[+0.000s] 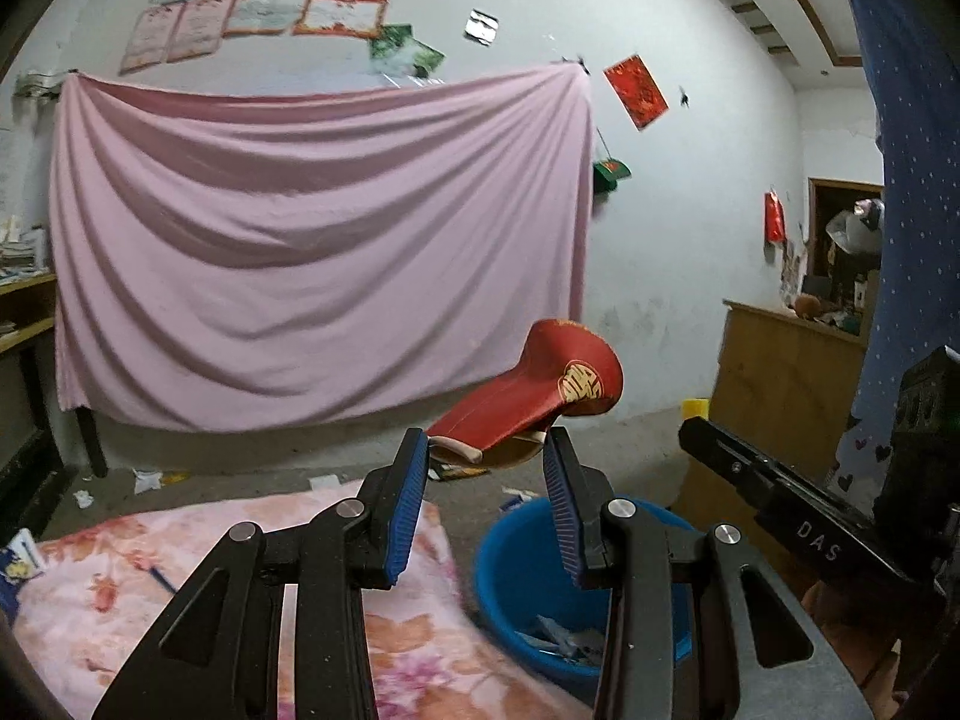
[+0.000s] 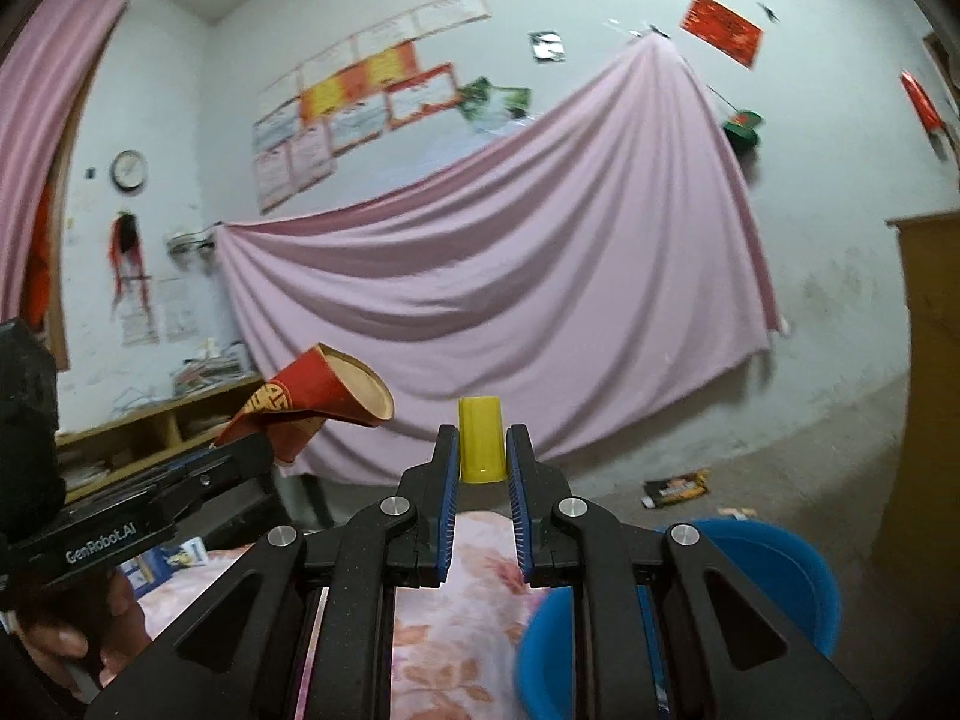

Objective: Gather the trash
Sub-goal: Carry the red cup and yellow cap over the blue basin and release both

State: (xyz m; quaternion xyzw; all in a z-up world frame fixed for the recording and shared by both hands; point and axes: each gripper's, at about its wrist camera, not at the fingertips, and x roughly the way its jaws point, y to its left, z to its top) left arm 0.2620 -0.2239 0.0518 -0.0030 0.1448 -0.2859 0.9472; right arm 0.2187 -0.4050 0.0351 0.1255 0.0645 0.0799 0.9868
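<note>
Two pieces of trash are held up, one per gripper: the left gripper (image 1: 486, 450) pinches the narrow end of a squashed red paper cup with a gold emblem (image 1: 540, 396), and the right gripper (image 2: 482, 450) is clamped on a small yellow plastic cylinder (image 2: 480, 439) standing upright between its blue pads. One round blue plastic basin (image 1: 510, 564), with scraps inside, sits low just beneath and to the right of the left gripper, beside a pink floral quilt (image 1: 120, 588). A pink sheet (image 1: 300, 228) hangs on the wall behind, and a dark wrapper (image 2: 676, 487) lies on the floor.
</note>
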